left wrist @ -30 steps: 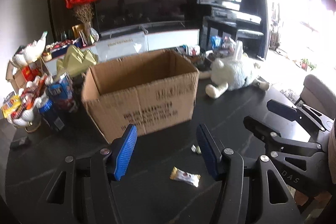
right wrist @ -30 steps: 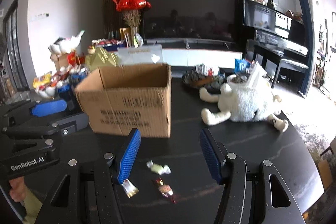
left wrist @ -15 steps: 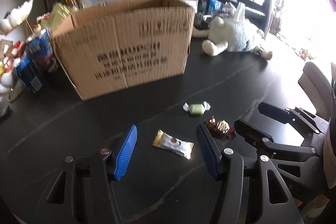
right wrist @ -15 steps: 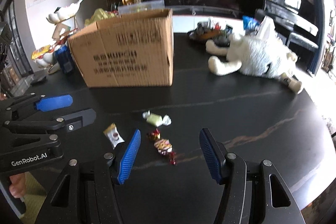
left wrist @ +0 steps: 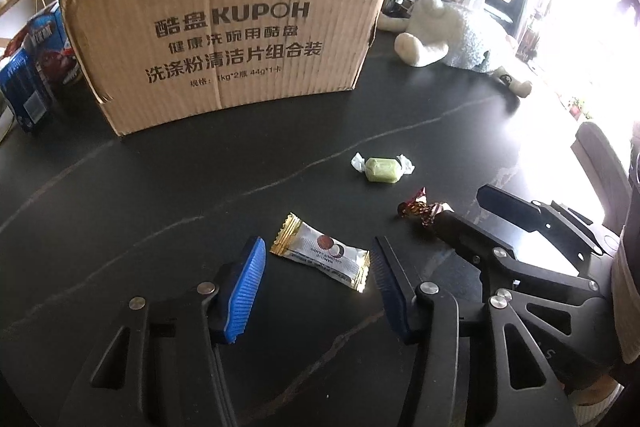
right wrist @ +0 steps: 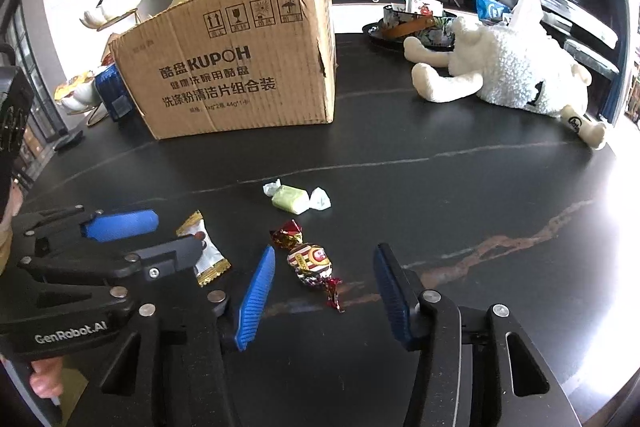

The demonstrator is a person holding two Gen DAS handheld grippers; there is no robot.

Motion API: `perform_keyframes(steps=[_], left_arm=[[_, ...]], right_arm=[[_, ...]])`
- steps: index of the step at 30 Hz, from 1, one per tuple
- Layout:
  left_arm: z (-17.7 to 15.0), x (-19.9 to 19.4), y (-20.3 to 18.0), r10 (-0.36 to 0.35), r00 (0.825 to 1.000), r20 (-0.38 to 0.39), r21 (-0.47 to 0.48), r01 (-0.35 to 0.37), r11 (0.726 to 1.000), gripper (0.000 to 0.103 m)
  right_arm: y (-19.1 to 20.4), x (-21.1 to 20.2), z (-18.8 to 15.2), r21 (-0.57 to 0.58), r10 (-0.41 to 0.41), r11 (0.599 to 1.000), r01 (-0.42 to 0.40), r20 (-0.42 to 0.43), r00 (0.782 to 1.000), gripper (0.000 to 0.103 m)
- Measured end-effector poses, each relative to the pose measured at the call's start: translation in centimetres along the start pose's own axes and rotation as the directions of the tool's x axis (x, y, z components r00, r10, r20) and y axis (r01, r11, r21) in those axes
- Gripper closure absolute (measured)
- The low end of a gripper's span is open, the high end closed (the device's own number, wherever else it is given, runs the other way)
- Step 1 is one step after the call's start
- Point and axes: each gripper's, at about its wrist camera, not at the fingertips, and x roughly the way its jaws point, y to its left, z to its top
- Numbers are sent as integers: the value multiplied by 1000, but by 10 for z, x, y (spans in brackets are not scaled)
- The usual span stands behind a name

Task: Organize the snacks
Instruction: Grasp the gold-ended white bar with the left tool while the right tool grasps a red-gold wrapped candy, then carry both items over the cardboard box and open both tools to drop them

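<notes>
Dark stone with pale veins makes up the desk (right wrist: 460,187), and a living room with a black cabinet sits behind it. On it stands the open cardboard box (left wrist: 224,27), where I judge the snacks should go.

Three sweets lie loose near me: a white-and-gold candy (left wrist: 322,251), a striped foil candy (right wrist: 310,261) and a green candy (right wrist: 290,199) a little farther toward the box.

My left tool (left wrist: 318,281) has just been closing, its blue pads either side of the white-and-gold candy but not yet pressing it. My right tool (right wrist: 324,293) has also just been closing around the striped foil candy, with a clear gap on the right pad's side.

Risks I see: both wrappers are slick and flat, so a pad could ride over the candy, or nip only a crimped end and let it swing out. The two tools sit close together, the left one's fingers crossing near the white-and-gold candy in my right view, so they could knock each other.

Both tools slope steeply down toward the desk, side by side.
</notes>
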Motion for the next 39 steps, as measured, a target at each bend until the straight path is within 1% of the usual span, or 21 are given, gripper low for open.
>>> perform_keyframes(steps=[2,5,7,9,12,14,17,18,20,21,22,26,28,34,39], left_arm=[[1,3,-1,8,1000,-2,-5,-8,1000,52],[1,9,-4,10,1000,-11,-8,-11,1000,53],[0,12,-6,17,1000,-18,-4,-17,1000,54],[0,15,-8,28,1000,-15,-1,-28,1000,54],[-1,16,-11,49,999,-6,9,-49,999,55],[-1,15,-11,63,998,4,18,-63,998,58],[-1,15,-11,67,998,9,19,-67,998,60],[-1,14,-10,71,997,12,16,-71,997,66],[-1,14,-9,67,998,13,11,-67,998,68],[-1,14,-9,65,998,13,11,-65,998,70],[-1,14,-8,66,998,14,12,-66,998,73],[-3,12,-9,64,998,24,17,-64,998,76],[-3,11,-8,60,998,28,17,-61,998,80],[-2,5,-7,53,998,39,12,-54,998,81],[-2,-8,-6,39,997,63,15,-40,999,81]], right_arm=[[-1,2,1,-2,-1,1000,1,4,1000,51],[-3,6,2,8,12,1000,-11,-3,1000,56],[-6,10,3,19,25,1000,-25,-14,1000,58],[-8,12,2,30,38,999,-37,-22,999,61],[-9,14,3,34,38,999,-37,-23,999,61],[-9,16,3,42,51,998,-50,-29,998,63],[-7,19,2,37,52,998,-51,-39,998,68],[-7,19,2,35,52,998,-50,-41,998,71],[-5,21,1,35,54,998,-52,-47,997,77],[-5,21,1,33,53,998,-52,-48,997,82],[-5,21,1,32,54,998,-53,-48,997,83],[-5,20,0,40,56,998,-54,-44,997,84],[-4,19,-1,44,57,997,-56,-43,997,84],[1,13,-1,38,60,998,-59,-25,998,84],[9,3,1,30,65,997,-65,-10,998,84]])
